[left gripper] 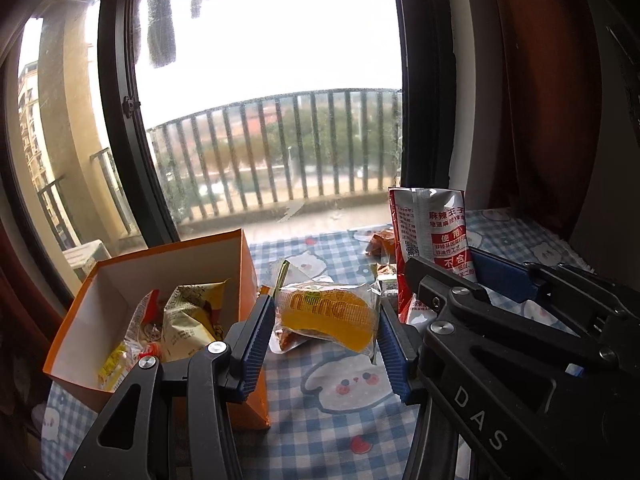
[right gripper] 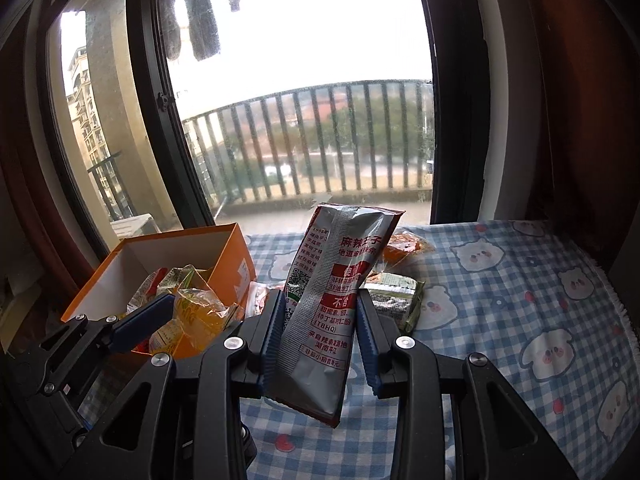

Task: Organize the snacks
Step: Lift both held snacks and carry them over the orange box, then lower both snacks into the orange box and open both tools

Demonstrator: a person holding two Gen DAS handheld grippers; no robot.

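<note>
Left gripper (left gripper: 326, 330) has its blue fingers (left gripper: 256, 336) clamped on either side of a clear pack with an orange snack (left gripper: 328, 316) inside, lifted off the cloth (left gripper: 320, 420) and just right of the orange box (left gripper: 244, 264). The box sits at the left, open on top, with several crinkled yellow packets (left gripper: 188, 316) piled inside. Over on the right, the right gripper (right gripper: 320, 330) squeezes a tall silver-and-red pouch (right gripper: 324, 300) near its lower half, the pouch standing nearly upright, leaning a touch right, its bottom corner hanging below the fingers. From the right wrist view the left gripper shows at the near left by the box's near edge, the orange snack between its fingers. Beyond the pouch, on the blue checked cloth with bear faces, lie a green packet (right gripper: 394, 300) and further back an orange-filled pack (right gripper: 406, 246). At the far side, a window (left gripper: 264, 80) looks onto a balcony railing (left gripper: 280, 140), with dark laundry (left gripper: 160, 20) hanging above.
</note>
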